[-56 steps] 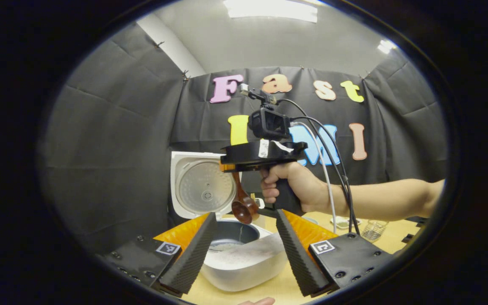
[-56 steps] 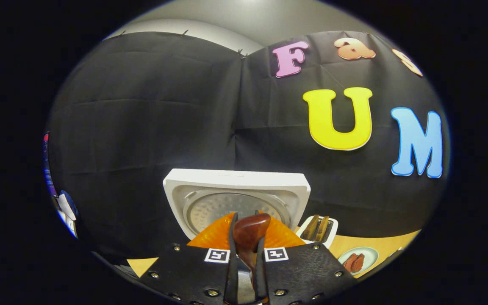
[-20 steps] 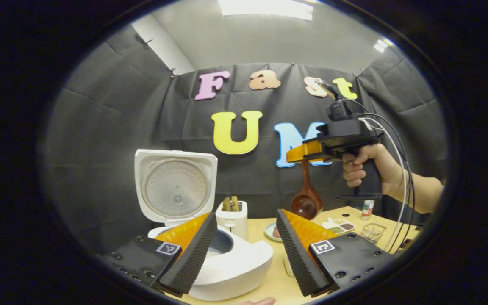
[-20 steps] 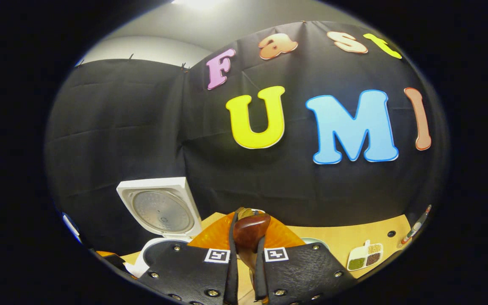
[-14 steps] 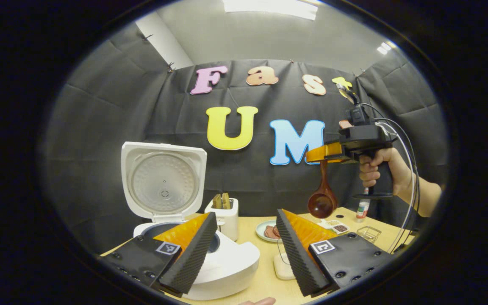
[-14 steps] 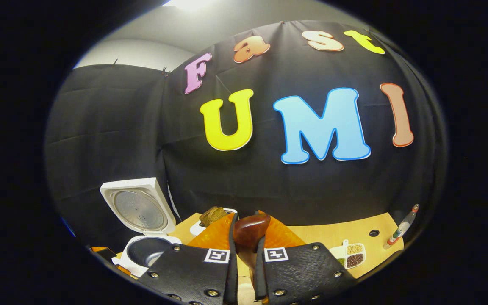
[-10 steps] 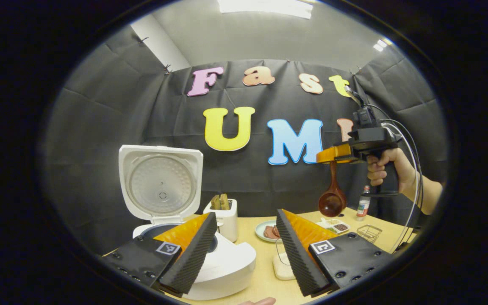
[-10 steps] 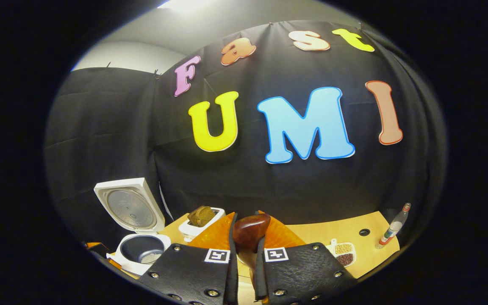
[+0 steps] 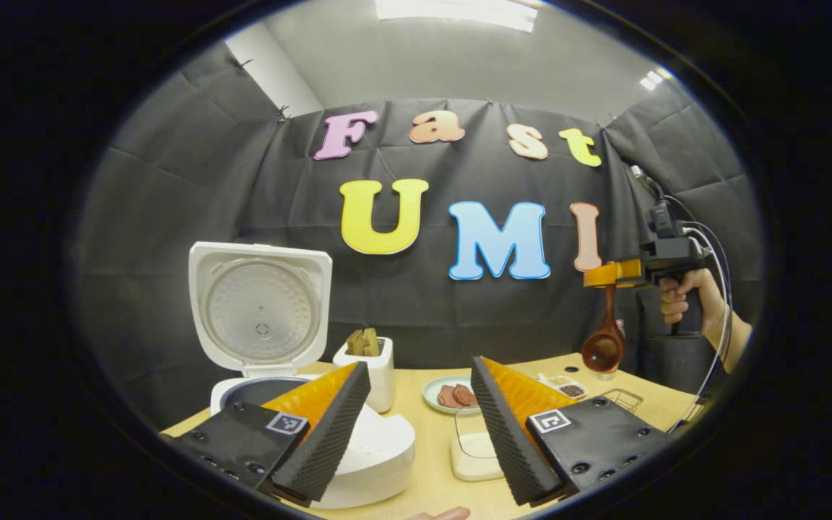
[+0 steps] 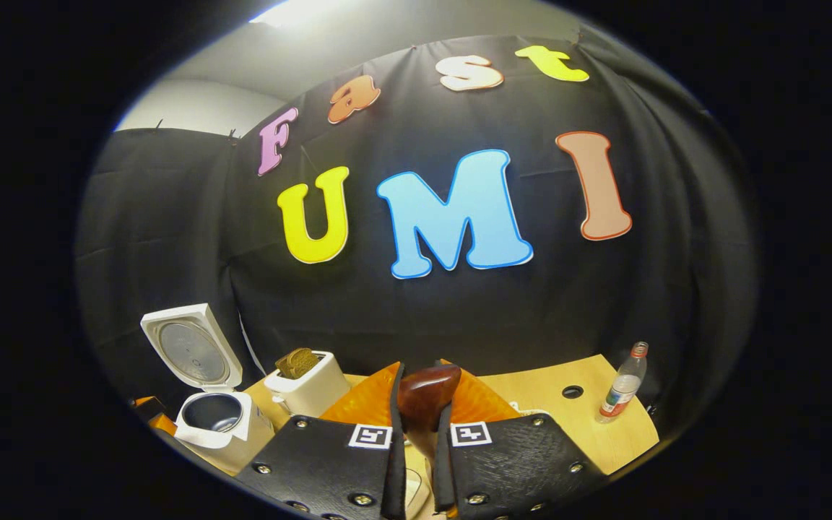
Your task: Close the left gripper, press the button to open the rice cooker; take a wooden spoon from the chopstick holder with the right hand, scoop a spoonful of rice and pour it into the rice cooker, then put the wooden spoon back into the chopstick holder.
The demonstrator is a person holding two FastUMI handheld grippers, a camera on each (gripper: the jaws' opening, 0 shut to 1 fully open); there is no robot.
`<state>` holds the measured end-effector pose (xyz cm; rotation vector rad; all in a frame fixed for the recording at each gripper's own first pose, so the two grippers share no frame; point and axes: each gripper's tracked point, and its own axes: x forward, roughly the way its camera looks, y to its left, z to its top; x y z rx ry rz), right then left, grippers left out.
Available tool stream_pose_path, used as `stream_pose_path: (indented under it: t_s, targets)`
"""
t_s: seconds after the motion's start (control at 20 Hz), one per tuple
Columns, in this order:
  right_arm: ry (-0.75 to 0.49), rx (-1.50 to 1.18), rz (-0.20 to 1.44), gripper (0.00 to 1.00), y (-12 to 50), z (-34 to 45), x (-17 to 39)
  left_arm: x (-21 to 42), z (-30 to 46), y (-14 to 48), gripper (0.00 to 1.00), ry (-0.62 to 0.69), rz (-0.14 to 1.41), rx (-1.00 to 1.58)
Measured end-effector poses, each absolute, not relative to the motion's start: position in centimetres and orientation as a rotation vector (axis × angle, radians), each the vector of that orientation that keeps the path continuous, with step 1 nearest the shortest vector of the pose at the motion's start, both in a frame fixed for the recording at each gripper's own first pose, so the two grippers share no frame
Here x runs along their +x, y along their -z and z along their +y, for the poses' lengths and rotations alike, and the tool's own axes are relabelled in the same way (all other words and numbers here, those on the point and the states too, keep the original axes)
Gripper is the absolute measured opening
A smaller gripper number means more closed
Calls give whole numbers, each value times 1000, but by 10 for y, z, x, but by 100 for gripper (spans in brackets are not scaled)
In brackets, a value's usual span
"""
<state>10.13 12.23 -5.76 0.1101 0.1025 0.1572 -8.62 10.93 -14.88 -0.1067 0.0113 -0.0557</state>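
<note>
Table (image 9: 430, 426): rice cooker (image 9: 293, 404) lid up; right tongs (image 10: 416, 433) clamp wooden spoon (image 10: 423, 393) (left tongs (image 9: 419, 426) spread).

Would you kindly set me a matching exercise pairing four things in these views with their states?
Things:
1. rice cooker
2. wooden spoon
3. left hand-held gripper
4. toaster

States:
A. fingers spread open, nothing between them
B. lid standing up
C. hanging bowl-down from the right hand-held gripper
D. bread sticking out of the top

Pairs: 1-B, 2-C, 3-A, 4-D
</note>
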Motion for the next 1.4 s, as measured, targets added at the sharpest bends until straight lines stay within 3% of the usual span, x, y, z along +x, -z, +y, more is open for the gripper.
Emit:
stream_pose_path:
  t_s: [0.65,1.4]
  targets:
    - [-50,177,128,16,97,35,86,-81,83,146,98,98,-7,-66]
    - [-20,259,167,16,131,25,79,-84,93,158,94,99,-18,-86]
